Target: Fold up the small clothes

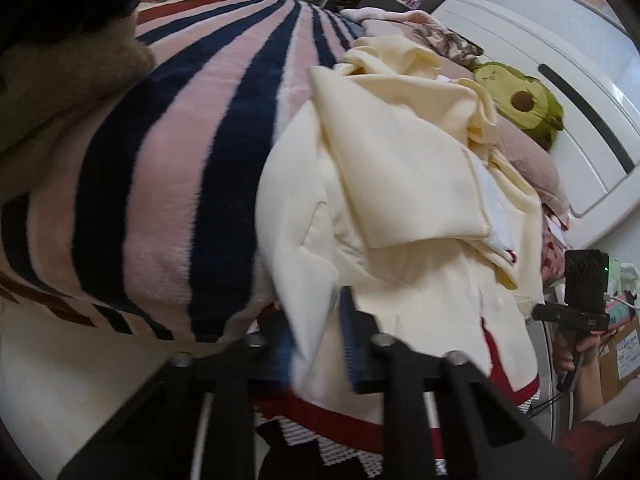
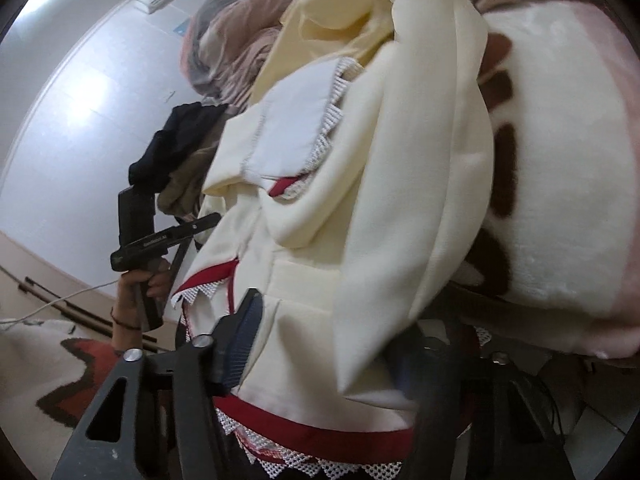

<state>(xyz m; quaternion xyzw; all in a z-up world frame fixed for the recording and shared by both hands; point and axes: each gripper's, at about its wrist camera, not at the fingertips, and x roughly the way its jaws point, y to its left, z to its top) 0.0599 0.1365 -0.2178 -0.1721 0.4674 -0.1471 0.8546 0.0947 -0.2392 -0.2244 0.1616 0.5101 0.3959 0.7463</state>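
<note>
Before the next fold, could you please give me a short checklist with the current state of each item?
1. Left gripper holds the cream garment: ok, hem pinched between the pads.
2. Right gripper holds the same garment: ok, cloth between the fingers, though one pad is hidden.
3. Red trim lies even along the hem: cannot tell, partly covered.
4. Garment lies flat on the striped blanket: not ok, bunched and layered.
5. Folding space free: not ok, an avocado toy lies close beside the garment.
</note>
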